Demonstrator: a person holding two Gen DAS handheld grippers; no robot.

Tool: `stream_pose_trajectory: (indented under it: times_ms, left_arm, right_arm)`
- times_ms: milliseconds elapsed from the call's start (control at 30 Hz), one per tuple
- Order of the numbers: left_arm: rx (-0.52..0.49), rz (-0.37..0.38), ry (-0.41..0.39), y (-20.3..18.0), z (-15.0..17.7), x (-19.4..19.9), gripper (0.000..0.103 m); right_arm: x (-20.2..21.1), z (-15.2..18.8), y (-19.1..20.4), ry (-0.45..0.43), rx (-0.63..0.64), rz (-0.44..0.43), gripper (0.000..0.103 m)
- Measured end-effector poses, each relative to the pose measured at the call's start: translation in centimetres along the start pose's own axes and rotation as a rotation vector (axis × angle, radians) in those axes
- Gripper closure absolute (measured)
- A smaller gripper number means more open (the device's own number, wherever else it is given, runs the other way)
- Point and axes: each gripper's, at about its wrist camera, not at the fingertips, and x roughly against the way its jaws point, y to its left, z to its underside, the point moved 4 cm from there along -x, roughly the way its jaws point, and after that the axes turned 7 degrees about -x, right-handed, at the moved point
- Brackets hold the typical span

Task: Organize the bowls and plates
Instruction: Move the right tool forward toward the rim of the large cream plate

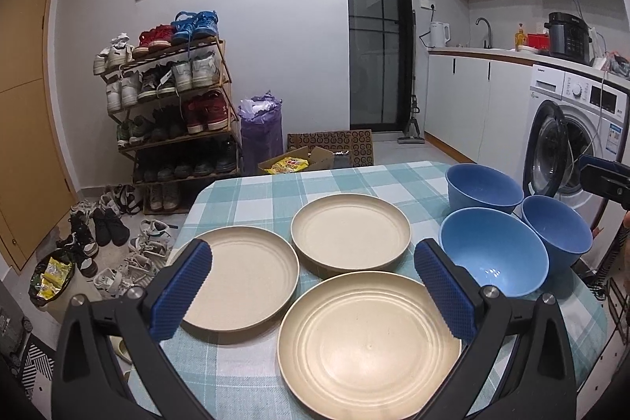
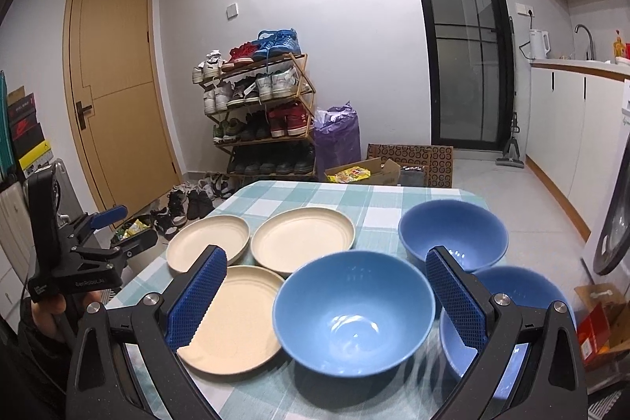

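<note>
Three cream plates lie apart on the checked table: a near plate (image 1: 370, 337), a left plate (image 1: 244, 278) and a far plate (image 1: 350, 231). Three blue bowls stand to their right: a near bowl (image 1: 492, 254), a far bowl (image 1: 482, 187) and a right bowl (image 1: 555, 231). My left gripper (image 1: 315, 290) is open and empty above the near plate. My right gripper (image 2: 327, 302) is open and empty above the near bowl (image 2: 354, 309). The plates (image 2: 303, 239) also show in the right wrist view. The left gripper (image 2: 110, 227) shows at that view's left, and it stands open.
The table (image 1: 256, 191) has a teal and white checked cloth. A shoe rack (image 1: 173, 113) and loose shoes (image 1: 110, 243) stand beyond its far left. A washing machine (image 1: 571, 136) is at the right. A cardboard box (image 1: 299, 164) and a purple bag (image 1: 262, 132) lie behind the table.
</note>
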Motion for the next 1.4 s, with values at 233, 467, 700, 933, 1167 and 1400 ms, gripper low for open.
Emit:
stream_pose_trajectory:
  times_ms: [233,467,700,933,1167,1400]
  left_arm:
    - [0.022,-0.012,0.022,0.6,-0.4,-1.8,0.000]
    - [0.009,-0.033,0.032,1.0,-1.5,-3.5,0.000]
    - [-0.001,-0.046,0.046,1.1,-2.5,-5.0,0.000]
    - [-0.020,-0.056,0.067,1.0,-3.2,-6.7,0.000]
    - [-0.029,-0.065,0.085,1.0,-3.6,-8.2,0.000]
    - [-0.017,-0.062,0.117,1.5,-4.1,-10.0,0.000]
  right_arm:
    - [-1.7,-0.8,0.7,0.027,0.043,0.001,0.000]
    - [-3.7,-1.7,0.9,0.060,0.070,0.003,0.000]
    - [-5.7,-3.1,1.5,0.090,0.087,0.000,0.000]
    - [-8.3,-4.4,1.4,0.137,0.090,-0.005,0.000]
    - [-11.0,-5.5,0.7,0.189,0.065,-0.011,0.000]
    - [-13.3,-6.5,0.2,0.225,0.054,-0.007,0.000]
